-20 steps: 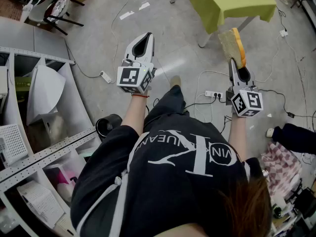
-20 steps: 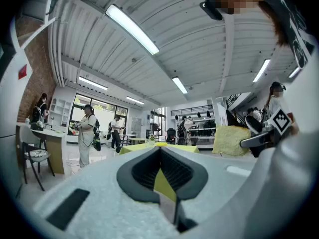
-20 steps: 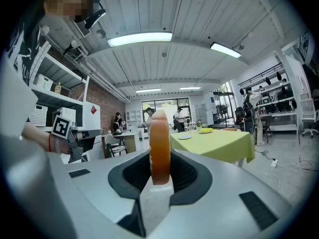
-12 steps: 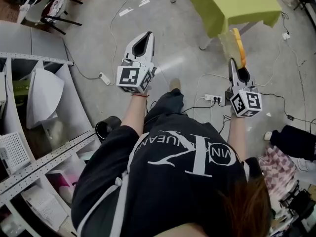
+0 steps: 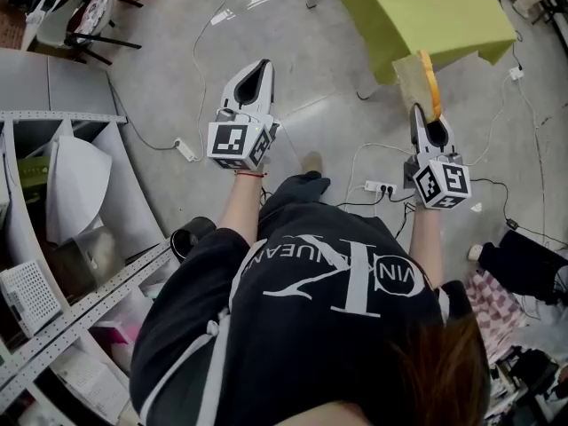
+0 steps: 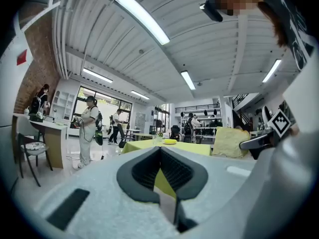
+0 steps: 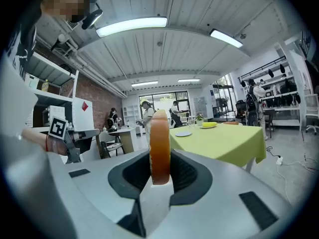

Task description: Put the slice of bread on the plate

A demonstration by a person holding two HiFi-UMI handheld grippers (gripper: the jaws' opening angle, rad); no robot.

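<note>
A slice of bread (image 5: pixel 417 85) with an orange-brown crust stands on edge in my right gripper (image 5: pixel 425 112), which is shut on it. In the right gripper view the bread (image 7: pixel 159 146) sits upright between the pads, crust towards the camera. Beyond it is a yellow-green table (image 7: pixel 222 143) carrying a white plate (image 7: pixel 183 133) and a second plate with something yellow (image 7: pixel 208 125). My left gripper (image 5: pixel 263 66) is held level at the left, shut with nothing in it. The left gripper view shows the same table (image 6: pixel 144 146) and the bread (image 6: pixel 231 142) off to the right.
Grey shelving (image 5: pixel 53 202) runs along the left. Cables and a power strip (image 5: pixel 382 187) lie on the concrete floor ahead of the person's feet. A dark chair (image 5: pixel 98 20) stands at the far left, and a black bucket (image 5: pixel 191 229) sits near the shelves. Several people (image 6: pixel 89 133) stand in the background.
The person has stepped forward: the table corner now sits closer to the bread, and the floor and shelves have slid back. Both grippers keep their pose and hold.
</note>
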